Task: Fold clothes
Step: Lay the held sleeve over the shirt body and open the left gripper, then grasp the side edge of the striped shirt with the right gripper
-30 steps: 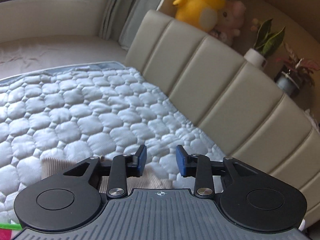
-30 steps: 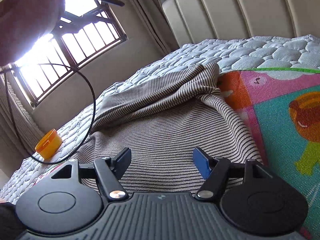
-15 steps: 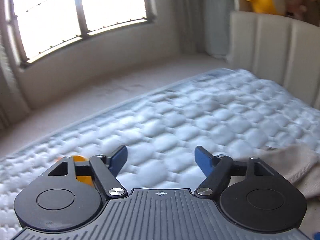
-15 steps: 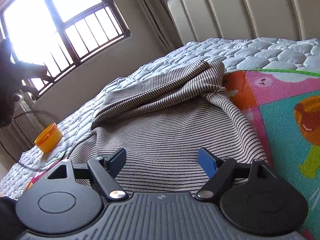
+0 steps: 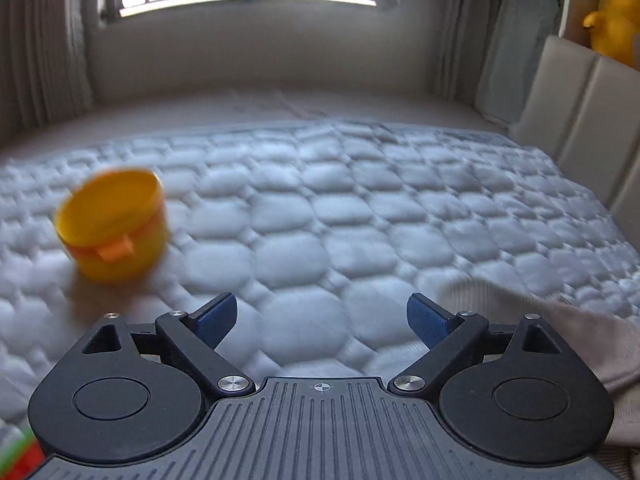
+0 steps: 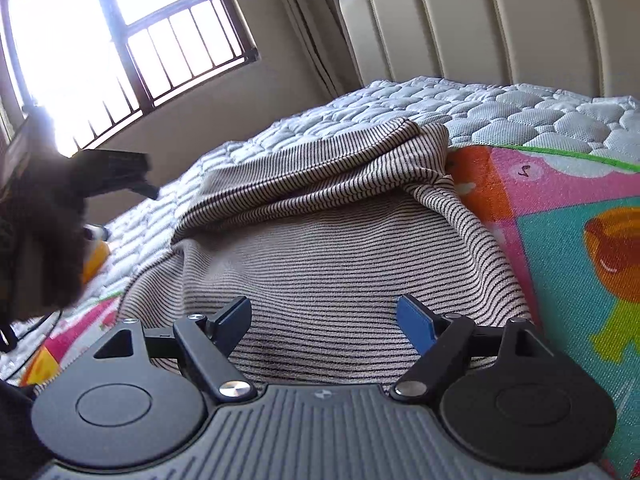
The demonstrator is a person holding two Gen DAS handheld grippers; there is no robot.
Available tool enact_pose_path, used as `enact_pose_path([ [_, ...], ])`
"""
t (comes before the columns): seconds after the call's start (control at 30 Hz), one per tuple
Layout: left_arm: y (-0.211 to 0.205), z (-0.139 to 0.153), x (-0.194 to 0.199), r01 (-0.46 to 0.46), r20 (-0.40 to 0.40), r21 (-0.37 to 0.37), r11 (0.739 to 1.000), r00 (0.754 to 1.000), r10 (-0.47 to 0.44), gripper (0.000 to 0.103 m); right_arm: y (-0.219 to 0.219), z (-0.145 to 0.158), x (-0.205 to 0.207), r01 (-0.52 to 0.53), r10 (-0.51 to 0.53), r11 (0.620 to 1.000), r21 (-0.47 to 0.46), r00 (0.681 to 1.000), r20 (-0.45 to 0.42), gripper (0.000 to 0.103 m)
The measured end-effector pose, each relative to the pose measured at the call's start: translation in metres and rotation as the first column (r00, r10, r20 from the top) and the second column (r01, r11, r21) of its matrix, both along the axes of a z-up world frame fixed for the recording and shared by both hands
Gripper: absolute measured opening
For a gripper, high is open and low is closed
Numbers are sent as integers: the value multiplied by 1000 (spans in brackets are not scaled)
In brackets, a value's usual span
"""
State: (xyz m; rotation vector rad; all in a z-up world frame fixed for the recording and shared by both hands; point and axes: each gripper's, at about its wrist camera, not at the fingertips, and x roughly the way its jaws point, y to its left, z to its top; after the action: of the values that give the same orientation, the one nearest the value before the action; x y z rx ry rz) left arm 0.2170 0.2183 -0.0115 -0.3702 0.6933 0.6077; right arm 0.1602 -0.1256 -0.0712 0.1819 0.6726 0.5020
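Quilted white mattress (image 5: 304,240) fills my left view; yellow plastic cup (image 5: 112,228) ahead-left of the left tongs (image 5: 320,318), which gape wide and empty. Beige black-striped knit garment (image 6: 320,248) lies rumpled directly under the right tongs (image 6: 324,320), also wide, its edge right of the left tongs. Judgement: pinch one layer only, at a hem corner, both sides level.

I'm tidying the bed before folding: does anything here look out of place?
Yes. A yellow cup sits tilted on the quilted mattress, left of the open left gripper; it isn't clothing. The striped garment lies bunched, unfolded.
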Motion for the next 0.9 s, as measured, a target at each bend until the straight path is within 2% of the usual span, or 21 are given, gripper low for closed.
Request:
enact_pose_path([
  [0.03, -8, -14, 2, 29, 11, -43, 999, 1000, -29, 95, 3, 3, 2, -6, 5, 1000, -31, 1000, -11, 81],
  [0.1, -19, -36, 6, 99, 3, -53, 994, 995, -99, 95, 8, 13, 8, -8, 5, 997, -82, 999, -37, 81],
  [0.13, -28, -43, 8, 135, -12, -32, 990, 991, -135, 95, 8, 21, 13, -1, -2, 995, -97, 1000, -31, 81],
  [0.23, -31, -37, 18, 258, -21, 84, 962, 966, -258, 97, 12, 45, 42, 57, -47, 984, -170, 997, 64, 81],
  [0.27, -28, -34, 20, 259, -4, 105, 960, 966, -260, 99, 14, 52, 56, 81, -63, 977, -199, 994, 94, 81],
  [0.33, -22, -33, 24, 271, 38, 79, 959, 961, -274, 100, 19, 57, 91, 138, -117, 965, -223, 988, 104, 79],
  [0.43, -14, -31, 29, 304, 70, 63, 951, 949, -308, 100, 29, 56, 141, 215, -196, 944, -251, 976, 97, 57],
  [0.5, -8, -29, 30, 328, 86, 60, 943, 939, -332, 101, 38, 50, 169, 255, -239, 926, -278, 967, 90, 48],
  [0.57, 0, -28, 31, 340, 101, 31, 940, 934, -342, 102, 52, 42, 184, 256, -238, 908, -331, 967, 94, 38],
  [0.73, 13, -32, 32, 315, 99, -14, 949, 945, -312, 103, 82, 23, 191, 230, -191, 862, -451, 973, 130, 38],
  [0.9, 9, -37, 35, 330, 82, -34, 943, 942, -327, 103, 82, 22, 187, 218, -168, 859, -464, 975, 147, 37],
])
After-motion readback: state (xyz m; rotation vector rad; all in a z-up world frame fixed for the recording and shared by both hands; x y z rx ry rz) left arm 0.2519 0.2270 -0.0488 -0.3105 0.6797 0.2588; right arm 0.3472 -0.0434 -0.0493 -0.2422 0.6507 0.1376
